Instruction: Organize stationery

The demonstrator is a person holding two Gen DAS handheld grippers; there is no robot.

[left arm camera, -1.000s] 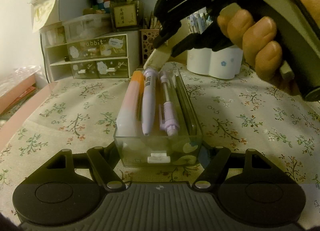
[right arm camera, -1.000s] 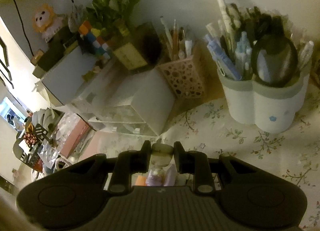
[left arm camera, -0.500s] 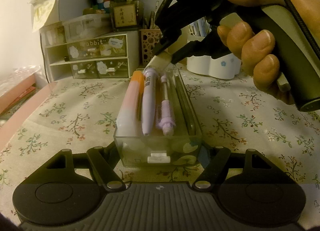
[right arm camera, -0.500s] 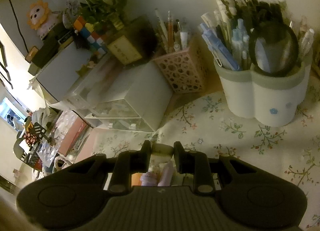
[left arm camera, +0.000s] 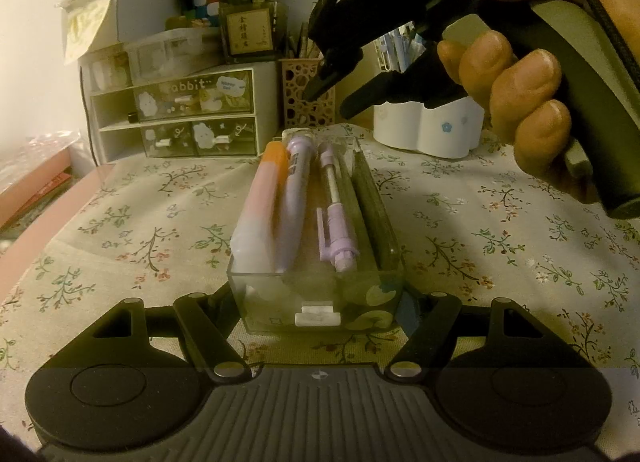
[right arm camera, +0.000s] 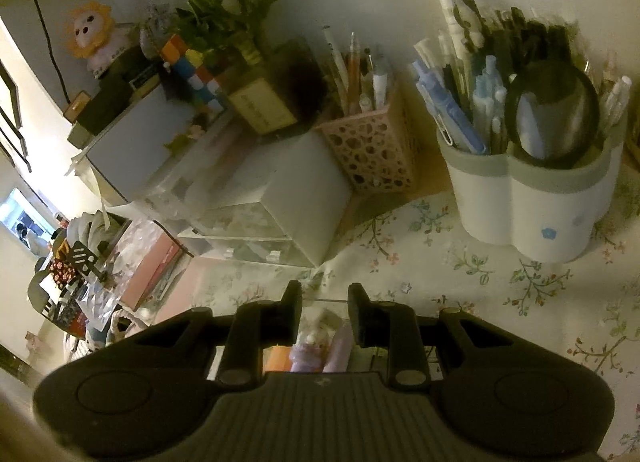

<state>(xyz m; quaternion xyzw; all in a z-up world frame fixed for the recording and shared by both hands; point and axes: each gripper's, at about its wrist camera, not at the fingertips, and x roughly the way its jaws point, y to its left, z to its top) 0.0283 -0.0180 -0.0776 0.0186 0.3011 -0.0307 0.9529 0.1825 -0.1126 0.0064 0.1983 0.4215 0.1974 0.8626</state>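
The left gripper [left arm camera: 316,302] pinches the clear tray [left arm camera: 316,294] of pens [left arm camera: 296,198]. The right gripper [left arm camera: 332,96], at one o'clock above the tray's far end, is spread and holds nothing.

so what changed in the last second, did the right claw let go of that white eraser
Yes. The right claw opened, released the white eraser at the far end of the clear tray, and lifted clear. The left claw stayed around the tray's near end; the pens did not move.
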